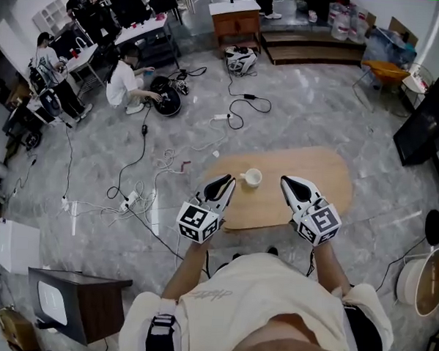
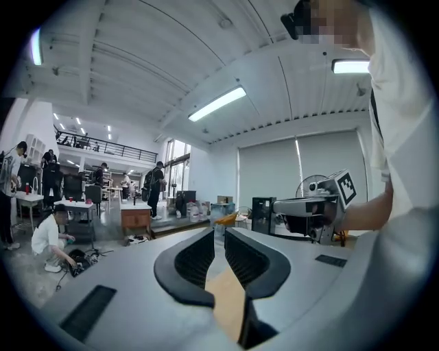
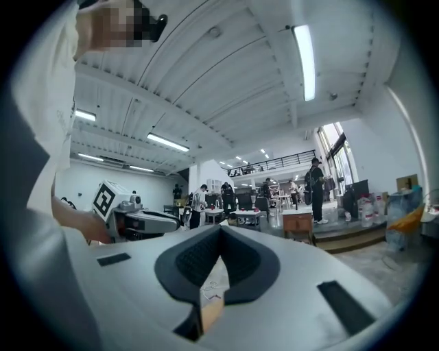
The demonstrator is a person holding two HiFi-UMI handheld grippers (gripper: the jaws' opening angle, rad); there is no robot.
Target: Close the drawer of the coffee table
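Observation:
The oval wooden coffee table (image 1: 318,176) stands on the grey floor in front of me, with a white cup (image 1: 252,178) on its top. No drawer shows in any view; the table's near edge is hidden behind my grippers. My left gripper (image 1: 225,182) hovers over the table's near left part, its jaws a narrow gap apart and empty (image 2: 219,241). My right gripper (image 1: 288,183) hovers over the near middle, its fingertips touching with nothing held (image 3: 220,230). Both point away from me and slightly upward. A strip of table wood (image 2: 230,301) shows under the left jaws.
Cables and power strips (image 1: 141,196) trail over the floor to the table's left. A dark cabinet (image 1: 77,299) stands at my near left, a round tub (image 1: 422,281) at the near right, a black panel (image 1: 428,120) at the right. A person (image 1: 124,82) crouches far left.

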